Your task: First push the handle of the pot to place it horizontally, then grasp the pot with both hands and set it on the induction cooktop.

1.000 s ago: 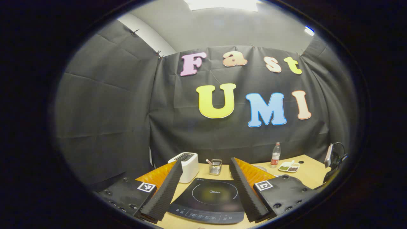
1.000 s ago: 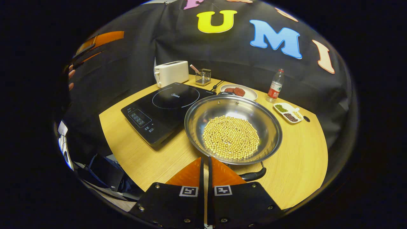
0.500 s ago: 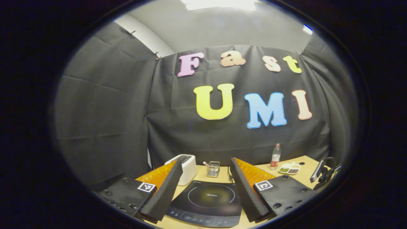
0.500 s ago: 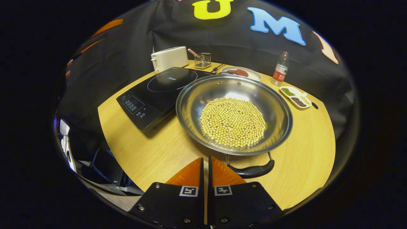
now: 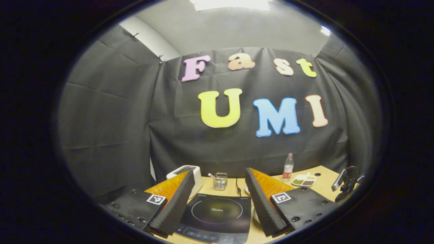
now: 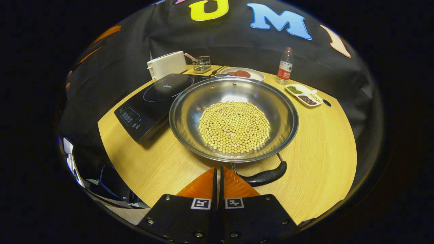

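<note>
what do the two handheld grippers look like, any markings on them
Left gripper: two flat, wedge-shaped fingers whose inner faces carry ribbed, sawtooth-textured padding, each mounted on a black plate with round bolt heads and a small square black-and-white tag. Right gripper: the same build, two black bolted plates, each with a square black-and-white tag near the finger base.

The left tongs (image 5: 217,203) are hovering with fingers spread wide apart over a black glass induction cooktop (image 5: 217,215) lying on the pale wooden surface (image 5: 327,174). Behind it, a white toaster (image 5: 181,171), a small wire basket (image 5: 220,181), a clear plastic bottle (image 5: 288,167) and a white divided dish (image 5: 303,180) are standing along the back.
</note>
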`<state>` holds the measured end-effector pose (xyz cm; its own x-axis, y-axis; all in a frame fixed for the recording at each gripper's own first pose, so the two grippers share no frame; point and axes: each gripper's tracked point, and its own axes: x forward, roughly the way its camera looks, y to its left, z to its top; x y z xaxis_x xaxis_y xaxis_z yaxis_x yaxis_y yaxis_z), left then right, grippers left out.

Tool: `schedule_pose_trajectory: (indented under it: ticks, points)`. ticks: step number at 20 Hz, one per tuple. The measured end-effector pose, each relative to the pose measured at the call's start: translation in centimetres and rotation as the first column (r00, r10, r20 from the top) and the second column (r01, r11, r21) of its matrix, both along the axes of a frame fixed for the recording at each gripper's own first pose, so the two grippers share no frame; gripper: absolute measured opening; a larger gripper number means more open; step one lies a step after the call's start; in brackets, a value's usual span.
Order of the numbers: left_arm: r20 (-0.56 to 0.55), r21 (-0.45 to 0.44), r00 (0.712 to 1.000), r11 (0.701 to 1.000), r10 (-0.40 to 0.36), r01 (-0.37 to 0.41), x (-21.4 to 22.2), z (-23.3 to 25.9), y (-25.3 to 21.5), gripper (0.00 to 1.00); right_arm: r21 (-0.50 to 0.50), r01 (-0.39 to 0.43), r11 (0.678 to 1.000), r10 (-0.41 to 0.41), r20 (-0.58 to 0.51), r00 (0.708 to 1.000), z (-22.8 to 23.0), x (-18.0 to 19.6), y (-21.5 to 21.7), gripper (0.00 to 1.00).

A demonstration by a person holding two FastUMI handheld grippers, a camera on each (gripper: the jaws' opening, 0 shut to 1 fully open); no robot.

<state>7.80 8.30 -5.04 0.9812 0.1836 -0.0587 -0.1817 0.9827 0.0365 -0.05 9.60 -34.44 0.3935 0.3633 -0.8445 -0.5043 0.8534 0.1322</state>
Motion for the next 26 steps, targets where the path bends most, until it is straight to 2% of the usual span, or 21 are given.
schedule_pose_trajectory:
  ticks: [1, 5, 7, 8, 12, 21, 26]
  points:
    - [0.0, -0.001, 1.0, 1.0, -0.005, 0.005, 0.2, -0.1, -0.3, 0.94, -0.003, 0.012, 1.0, -0.012, 0.001, 1.0, -0.1, 0.2, -0.4, 0.01]
    - [0.0, 0.0, 1.0, 1.0, -0.02, 0.02, 1.1, -0.2, -1.2, 0.94, -0.026, 0.064, 0.998, -0.063, 0.011, 0.998, -0.2, 1.5, -2.5, 0.01]
    - [0.0, -0.001, 1.0, 1.0, -0.025, 0.025, 1.5, -0.3, -1.6, 1.0, -0.022, 0.095, 0.995, -0.095, 0.009, 0.995, -0.2, 2.2, -3.4, 0.01]
    - [0.0, 0.0, 1.0, 1.0, -0.027, 0.027, 1.7, -0.3, -1.8, 0.94, -0.021, 0.108, 0.994, -0.108, 0.011, 0.994, -0.1, 2.7, -3.7, 0.01]
    - [-0.005, 0.007, 1.0, 1.0, -0.03, 0.03, 2.3, -0.5, -2.6, 0.98, -0.042, 0.124, 0.991, -0.122, 0.032, 0.992, -0.4, 4.0, -5.4, 0.01]
    - [-0.032, 0.014, 0.999, 1.0, 0.01, -0.01, 2.6, -1.5, -2.7, 0.94, -0.064, 0.16, 0.985, -0.156, 0.053, 0.986, -1.3, 8.1, -7.7, 0.01]
    - [-0.048, 0.016, 0.998, 0.999, 0.043, -0.042, 2.7, -2.0, -2.2, 1.0, -0.066, 0.193, 0.979, -0.188, 0.075, 0.979, -1.4, 10.6, -8.5, 0.01]
